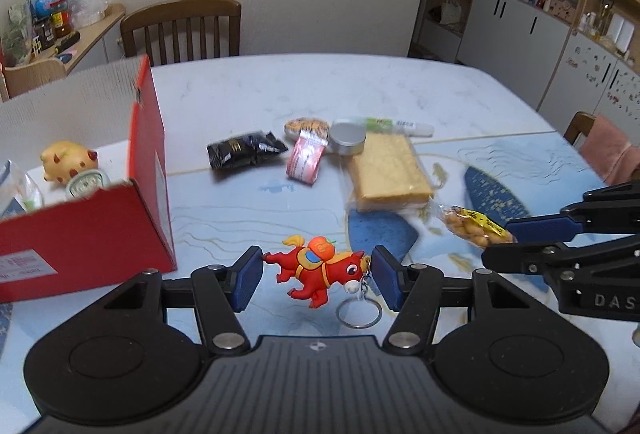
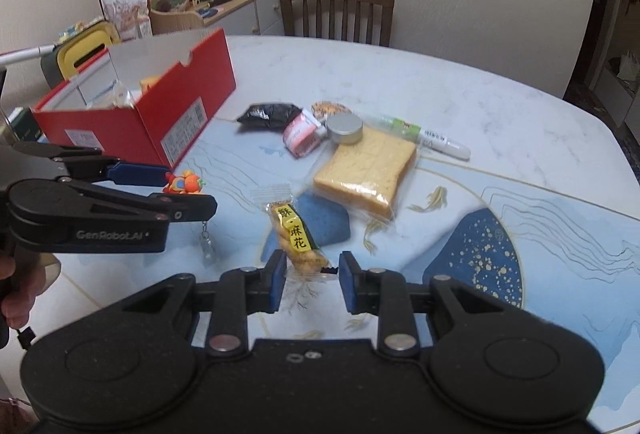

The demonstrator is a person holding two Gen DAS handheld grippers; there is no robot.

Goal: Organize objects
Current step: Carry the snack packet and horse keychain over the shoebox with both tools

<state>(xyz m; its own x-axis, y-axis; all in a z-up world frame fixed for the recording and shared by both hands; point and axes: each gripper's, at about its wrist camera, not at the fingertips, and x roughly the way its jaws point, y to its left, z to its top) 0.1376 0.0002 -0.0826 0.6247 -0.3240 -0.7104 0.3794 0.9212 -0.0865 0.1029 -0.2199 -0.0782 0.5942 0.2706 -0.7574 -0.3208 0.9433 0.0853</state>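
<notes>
Red rubber: the horse keyring [image 1: 320,272] lies on the surface [image 1: 248,90] between the pads of our left gripper [image 1: 318,274], its ring trailing toward 5 o'clock; we judge it lined up this way so the pads can close on its body.
Left jaws: apart, one on each side of the horse; the left pad looks to touch the tail, the right pad sits just beside the head.
Right jaws: apart as well, with our right gripper [image 2: 312,280] straddling the near end of the snack packet [image 2: 294,234], not yet clamped.
Red box [image 1: 92,218]: open-topped at 10 o'clock of the left gripper, already holding a yellow pig toy [image 1: 68,160] and other bits, so we take it as the place things go.
Loose pile: toward 12 o'clock lie the wrapped bread [image 1: 386,172], round tin [image 1: 347,138], black sachet [image 1: 244,150], pink packet [image 1: 306,160] and white tube [image 1: 400,125], all near each other.
Our reading: each hand is set on the item nearest it, probably to carry two at once.
</notes>
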